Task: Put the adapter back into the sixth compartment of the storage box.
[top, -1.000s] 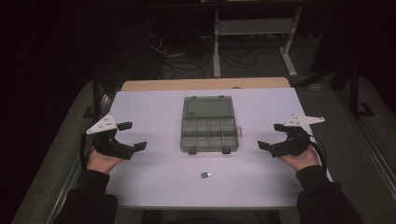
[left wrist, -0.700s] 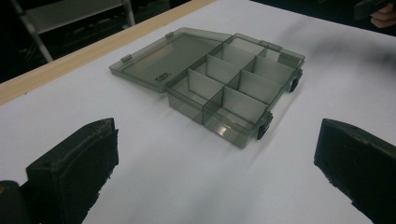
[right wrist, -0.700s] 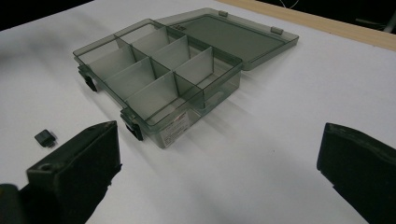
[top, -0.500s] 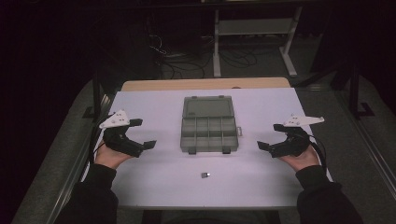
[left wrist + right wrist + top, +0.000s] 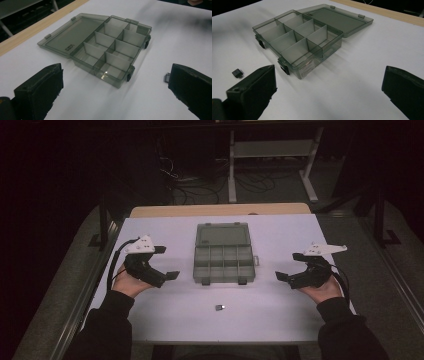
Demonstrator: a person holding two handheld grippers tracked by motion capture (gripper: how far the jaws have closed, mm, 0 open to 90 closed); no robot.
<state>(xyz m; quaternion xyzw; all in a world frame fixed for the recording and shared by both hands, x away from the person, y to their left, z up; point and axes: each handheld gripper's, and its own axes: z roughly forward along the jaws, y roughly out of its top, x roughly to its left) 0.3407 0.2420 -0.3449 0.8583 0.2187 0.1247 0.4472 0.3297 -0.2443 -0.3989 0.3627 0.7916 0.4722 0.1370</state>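
the organizer box (image 5: 223, 254) lies open in the middle of the white table (image 5: 165, 320), its lid folded flat on the far side and its compartments looking empty. a small dark part (image 5: 220, 307) sits alone on the table, just in front of the box and apart from it. the left gripper (image 5: 161, 265) rests to the left of the box and the right gripper (image 5: 287, 267) to the right of it, both with jaws spread wide and holding nothing.

the part is tiny and lies flat, so wide jaws closing from an angle could nudge it away or pinch it crookedly and drop it short of a compartment. a jaw catching the box's front latches (image 5: 285, 68) could shove the light box sideways.

what the part is stays hard to tell; in the left gripper view it (image 5: 166, 77) peeks out beside one jaw, mostly covered. the room behind the box is too dark to read.
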